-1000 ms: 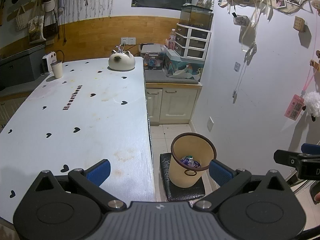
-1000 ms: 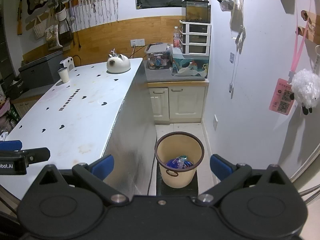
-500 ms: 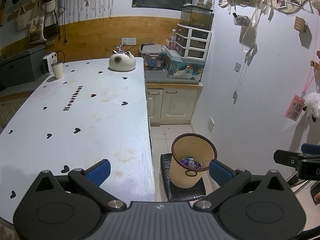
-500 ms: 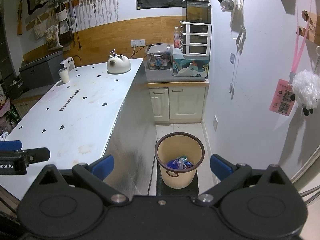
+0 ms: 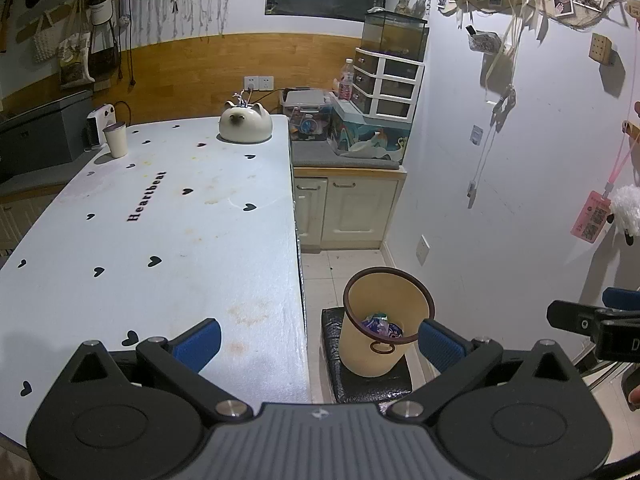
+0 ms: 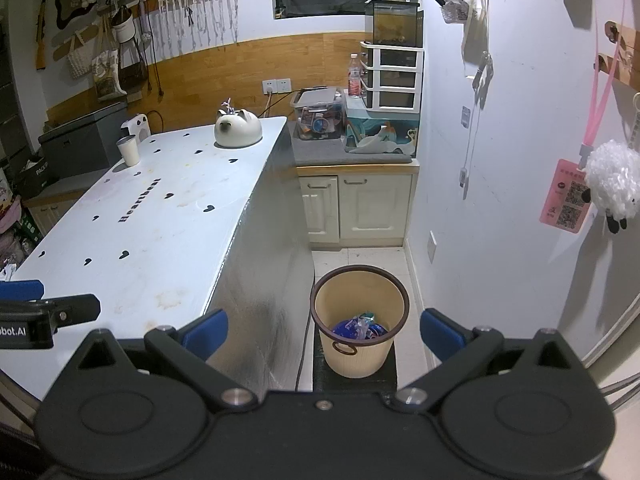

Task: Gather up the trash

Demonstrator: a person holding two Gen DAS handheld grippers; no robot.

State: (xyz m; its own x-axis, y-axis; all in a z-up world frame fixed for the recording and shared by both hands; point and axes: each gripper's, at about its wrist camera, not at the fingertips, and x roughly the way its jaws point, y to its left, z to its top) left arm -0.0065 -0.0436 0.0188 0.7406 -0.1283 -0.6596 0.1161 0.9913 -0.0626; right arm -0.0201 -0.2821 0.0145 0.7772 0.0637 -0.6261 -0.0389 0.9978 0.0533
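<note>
A tan trash bin (image 5: 384,332) with a brown rim stands on a black mat (image 5: 360,384) on the floor, right of the table; it also shows in the right wrist view (image 6: 360,332). Crumpled blue and purple wrappers (image 5: 380,324) lie inside it, also seen in the right wrist view (image 6: 360,326). My left gripper (image 5: 318,340) is open and empty, above the table's near right edge. My right gripper (image 6: 324,330) is open and empty, above and in front of the bin.
The white table (image 5: 160,240) with black hearts carries a cat-shaped white pot (image 5: 245,124) and a paper cup (image 5: 116,140) at its far end. A low cabinet (image 5: 348,208) with boxes and drawers stands behind the bin. The white wall (image 5: 500,200) is at the right.
</note>
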